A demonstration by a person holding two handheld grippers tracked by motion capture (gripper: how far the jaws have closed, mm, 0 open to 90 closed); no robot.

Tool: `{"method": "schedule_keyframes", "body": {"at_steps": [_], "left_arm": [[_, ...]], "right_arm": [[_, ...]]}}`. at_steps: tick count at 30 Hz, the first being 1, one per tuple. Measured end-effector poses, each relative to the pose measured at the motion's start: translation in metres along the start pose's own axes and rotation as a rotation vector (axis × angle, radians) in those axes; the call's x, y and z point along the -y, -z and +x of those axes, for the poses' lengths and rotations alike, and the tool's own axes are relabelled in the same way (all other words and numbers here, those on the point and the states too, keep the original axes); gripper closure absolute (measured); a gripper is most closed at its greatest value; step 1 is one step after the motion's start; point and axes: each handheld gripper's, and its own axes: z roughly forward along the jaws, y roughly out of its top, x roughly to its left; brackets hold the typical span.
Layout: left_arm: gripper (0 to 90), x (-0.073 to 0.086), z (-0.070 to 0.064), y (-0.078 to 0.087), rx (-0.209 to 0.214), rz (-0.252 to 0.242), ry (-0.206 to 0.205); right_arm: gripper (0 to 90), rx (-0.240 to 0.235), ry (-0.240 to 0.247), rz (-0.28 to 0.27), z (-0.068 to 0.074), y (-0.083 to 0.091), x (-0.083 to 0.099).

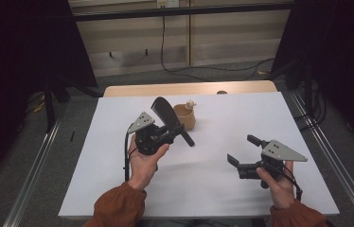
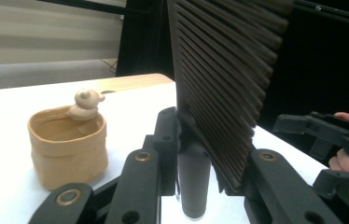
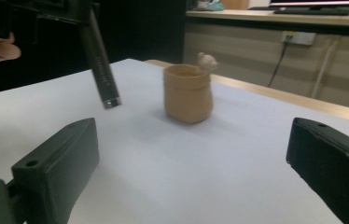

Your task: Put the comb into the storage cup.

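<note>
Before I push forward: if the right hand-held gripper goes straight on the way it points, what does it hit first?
Probably the tan pot, near centre ahead of the open right hand-held gripper; bare white table lies between. Depth is uncertain.

White table (image 1: 118, 189) — tan pot (image 1: 186, 118) with small figure on rim, near far edge.

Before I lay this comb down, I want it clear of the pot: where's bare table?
The white table is bare left of the left gripper, along the near edge between both hands, and far right beyond the right gripper. It is crowded only around the tan pot, beside the held comb.
</note>
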Motion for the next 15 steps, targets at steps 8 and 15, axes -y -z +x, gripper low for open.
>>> {"method": "schedule_keyframes", "body": {"at_steps": [8,15], "left_arm": [[73.2,-0.002,0.007,0.006,-0.025,-0.001,-0.009],[73.2,-0.009,0.01,0.011,-0.043,-0.005,-0.033]], "right_arm": [[1.4,0.069,-0.01,-0.022,-0.006,0.015,0.003],[1.2,0.103,-0.008,-0.05,-0.008,0.028,0.006]]}}
